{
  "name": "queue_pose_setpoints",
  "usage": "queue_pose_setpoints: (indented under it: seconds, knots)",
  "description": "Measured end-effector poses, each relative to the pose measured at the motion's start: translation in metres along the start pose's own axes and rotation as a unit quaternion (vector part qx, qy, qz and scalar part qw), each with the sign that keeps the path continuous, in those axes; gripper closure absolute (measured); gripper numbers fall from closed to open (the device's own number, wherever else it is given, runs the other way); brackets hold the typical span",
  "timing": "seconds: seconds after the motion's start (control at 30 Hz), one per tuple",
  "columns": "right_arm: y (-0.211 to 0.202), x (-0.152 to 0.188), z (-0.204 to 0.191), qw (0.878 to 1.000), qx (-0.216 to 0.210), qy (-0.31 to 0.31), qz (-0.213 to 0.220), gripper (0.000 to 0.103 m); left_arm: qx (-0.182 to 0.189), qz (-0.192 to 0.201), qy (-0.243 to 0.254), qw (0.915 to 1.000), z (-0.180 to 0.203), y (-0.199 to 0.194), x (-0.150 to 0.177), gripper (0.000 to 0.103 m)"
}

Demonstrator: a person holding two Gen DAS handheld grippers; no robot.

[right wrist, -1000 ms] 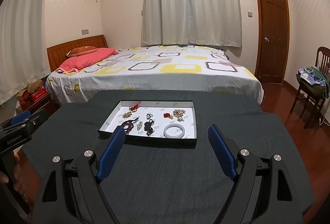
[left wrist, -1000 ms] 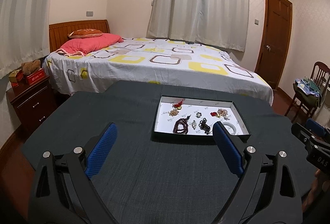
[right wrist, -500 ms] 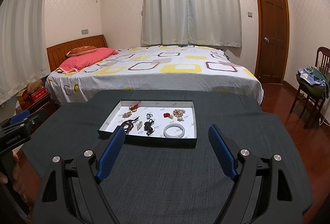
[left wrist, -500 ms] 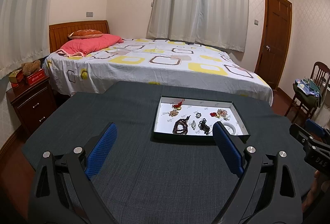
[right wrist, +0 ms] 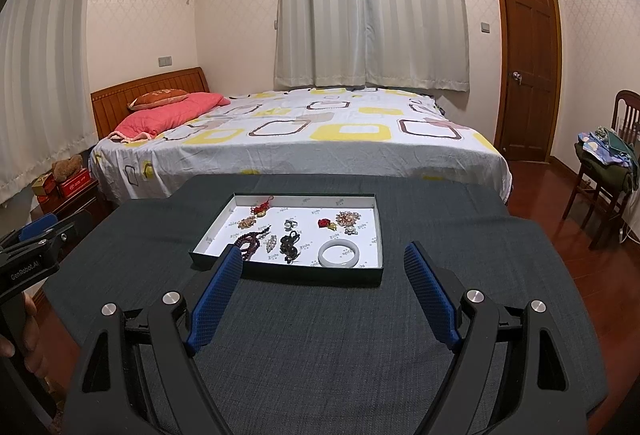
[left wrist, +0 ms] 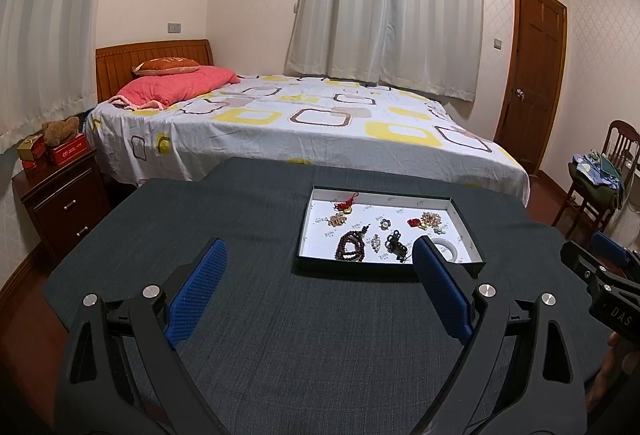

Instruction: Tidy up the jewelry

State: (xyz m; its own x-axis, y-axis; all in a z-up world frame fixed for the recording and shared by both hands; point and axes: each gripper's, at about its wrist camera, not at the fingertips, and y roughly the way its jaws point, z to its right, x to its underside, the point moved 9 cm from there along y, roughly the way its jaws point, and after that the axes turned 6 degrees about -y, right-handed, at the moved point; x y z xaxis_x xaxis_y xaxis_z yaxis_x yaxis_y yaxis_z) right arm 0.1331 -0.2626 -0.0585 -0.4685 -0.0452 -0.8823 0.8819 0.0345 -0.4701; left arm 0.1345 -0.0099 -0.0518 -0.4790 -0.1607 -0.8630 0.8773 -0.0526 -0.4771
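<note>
A big table (right wrist: 320, 335) with a dark grey woven cloth over it fills the front of both views, and a flat box tray (right wrist: 288, 277) with dark sides and a white paper floor sits on it, past the tips of both tools. All the jewelry lies inside that tray, spread out in small spots with gaps between them, and none of it shows on the cloth. That fits two times: the pieces may be set out neat and done, or they may be waiting to be sorted, and I cannot tell which. The left gripper (left wrist: 320, 291) and the right gripper (right wrist: 324, 293) both hang above the cloth on the near side of the tray, each with its blue bumpy fingers wide apart and nothing between them. Any pick would need a slow, careful pinch, because the pieces are tiny and lie flat on smooth paper. The biggest piece is a pale, smooth round bangle (right wrist: 338, 255). Next is a dark brown bead string (left wrist: 350, 246), lumpy and floppy, and a black knotted piece (right wrist: 290, 245). Smaller are a red tassel charm (right wrist: 262, 208), a gold-pink cluster (right wrist: 347, 217) and a little red flower (right wrist: 325, 223).
</note>
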Motion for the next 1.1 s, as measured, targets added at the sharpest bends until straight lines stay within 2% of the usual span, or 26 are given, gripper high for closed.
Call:
queue_pose_setpoints:
  seconds: [0.6,0.7,0.93,1.03,1.1]
  knots:
    - [0.000,0.006,-0.003,1.000,-0.002,0.000,-0.003,0.023,-0.005,0.002,0.003,1.0000,-0.002,-0.002,-0.006,0.011]
    - [0.001,0.005,-0.003,1.000,-0.001,0.000,-0.003,0.023,-0.011,0.003,0.002,0.9999,-0.005,-0.002,-0.010,0.005]
    - [0.002,0.010,-0.005,1.000,-0.003,0.001,-0.007,0.023,-0.011,-0.001,-0.007,0.9999,-0.008,0.004,-0.013,0.004]
    - [0.002,0.011,-0.005,1.000,-0.003,0.000,-0.007,0.023,0.005,-0.009,-0.008,0.9999,-0.004,0.008,-0.009,0.004]
    - [0.002,0.010,-0.005,1.000,-0.003,0.000,-0.007,0.023,-0.004,-0.006,-0.003,1.0000,-0.006,0.011,-0.008,0.004]
